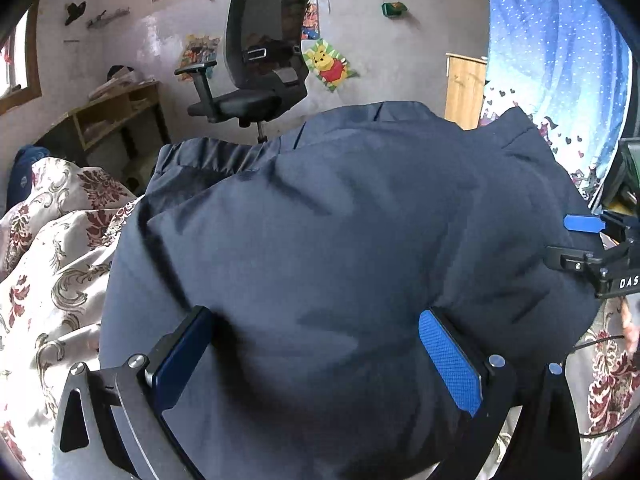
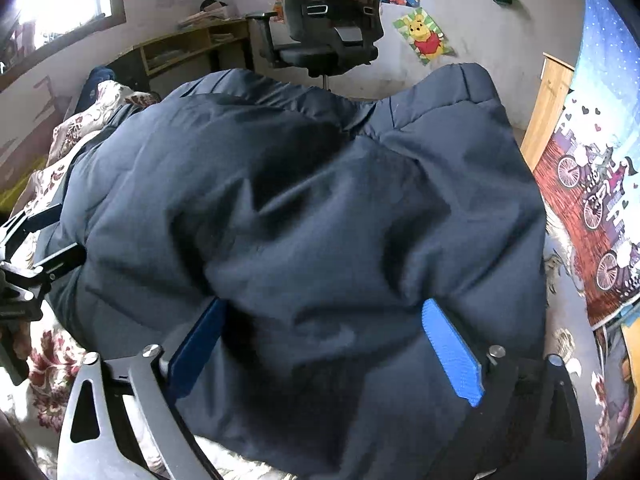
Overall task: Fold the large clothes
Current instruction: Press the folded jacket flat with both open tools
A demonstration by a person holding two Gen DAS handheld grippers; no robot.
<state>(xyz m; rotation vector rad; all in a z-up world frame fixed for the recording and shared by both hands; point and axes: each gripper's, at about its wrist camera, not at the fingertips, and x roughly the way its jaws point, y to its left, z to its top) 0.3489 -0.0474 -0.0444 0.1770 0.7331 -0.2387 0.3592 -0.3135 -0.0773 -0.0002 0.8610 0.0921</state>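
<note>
One bed cover (image 1: 52, 264), pale with dark red floral print, is seen spread beneath everything. On it one large dark navy padded jacket (image 1: 340, 240) is laid in a puffy, creased heap, filling the middle of both wrist views; its ribbed hem is seen at the far left edge, and it lies between the two grippers.

One black mesh office chair (image 1: 260, 52) is seen beyond the bed, against a wall. One wooden shelf unit (image 1: 116, 116) is placed left of the chair. One blue starred curtain (image 1: 560, 60) is hung at the right.

Two grippers are counted. The left gripper (image 1: 320, 344) is spread wide, with jacket bulk bulging between its two blue pads; whether the pads press the fabric cannot be told. The right gripper (image 2: 324, 336) is likewise held wide, with the jacket's padding lying between its two pads.

One yellow bear poster (image 1: 330, 65) is stuck on the wall.
</note>
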